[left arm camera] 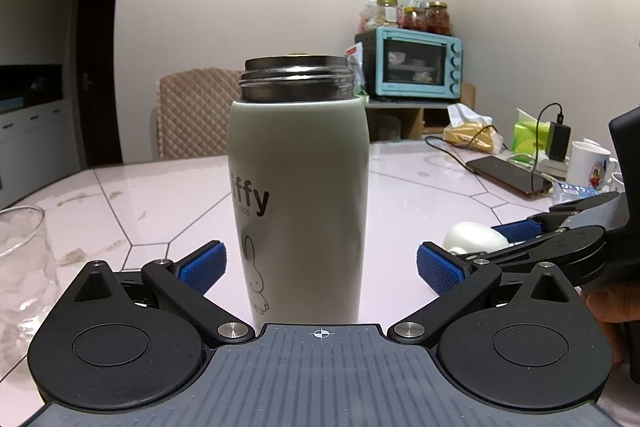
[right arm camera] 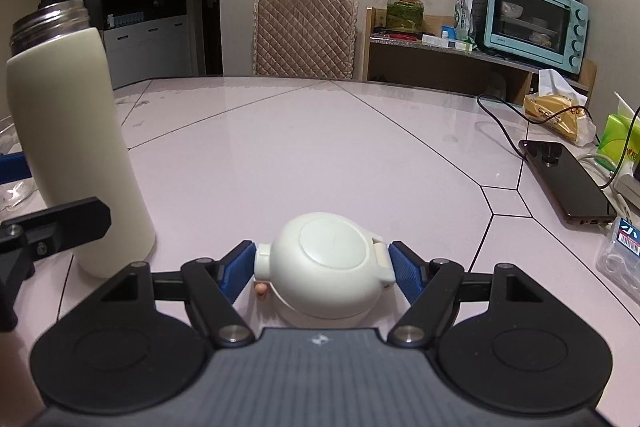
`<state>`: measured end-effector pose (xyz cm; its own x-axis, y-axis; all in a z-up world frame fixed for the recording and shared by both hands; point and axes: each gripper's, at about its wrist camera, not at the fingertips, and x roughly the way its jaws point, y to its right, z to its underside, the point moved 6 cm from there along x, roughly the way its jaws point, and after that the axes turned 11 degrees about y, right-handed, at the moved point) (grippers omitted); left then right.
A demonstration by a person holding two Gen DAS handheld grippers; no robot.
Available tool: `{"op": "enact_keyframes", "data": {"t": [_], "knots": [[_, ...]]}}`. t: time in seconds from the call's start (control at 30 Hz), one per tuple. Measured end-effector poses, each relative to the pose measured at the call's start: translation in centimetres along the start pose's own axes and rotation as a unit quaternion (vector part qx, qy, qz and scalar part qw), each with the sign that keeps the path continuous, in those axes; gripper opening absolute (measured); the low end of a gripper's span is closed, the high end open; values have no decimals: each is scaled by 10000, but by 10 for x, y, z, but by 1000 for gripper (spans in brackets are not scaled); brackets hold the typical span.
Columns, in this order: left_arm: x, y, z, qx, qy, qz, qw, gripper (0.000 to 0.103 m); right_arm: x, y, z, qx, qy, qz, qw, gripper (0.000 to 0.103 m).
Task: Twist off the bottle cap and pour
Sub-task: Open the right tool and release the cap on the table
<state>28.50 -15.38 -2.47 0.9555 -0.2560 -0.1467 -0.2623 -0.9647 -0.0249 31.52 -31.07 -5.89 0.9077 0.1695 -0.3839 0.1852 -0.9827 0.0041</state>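
Bottle (left arm camera: 299, 187) stands uncapped on the table (left arm camera: 420, 179) between the wide left gripper (left arm camera: 320, 269), while the right gripper (right arm camera: 322, 269), at its three o'clock, brackets the cap (right arm camera: 328, 267): release fully, retreat straight, avoid nudging it.

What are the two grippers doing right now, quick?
Left gripper: open, pads clear of the bottle standing between them.
Right gripper: around the cap on the table; grip cannot be told.
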Motion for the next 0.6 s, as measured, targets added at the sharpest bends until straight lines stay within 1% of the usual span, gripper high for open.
{"op": "enact_keyframes", "data": {"t": [0.07,0.23,0.37,0.6], "knots": [[0,0,1,-14,-33,39,10000,103,-1,0,1,-7,-5,4,10000,79],[0,-1,1,-26,-72,96,9999,103,-1,1,3,-31,-37,6,10000,80],[-1,-1,2,-12,-91,119,9999,103,-3,1,3,-44,-34,27,10000,85],[-3,-2,3,8,-145,152,9998,103,-4,5,5,-17,-53,41,10000,87]]}}
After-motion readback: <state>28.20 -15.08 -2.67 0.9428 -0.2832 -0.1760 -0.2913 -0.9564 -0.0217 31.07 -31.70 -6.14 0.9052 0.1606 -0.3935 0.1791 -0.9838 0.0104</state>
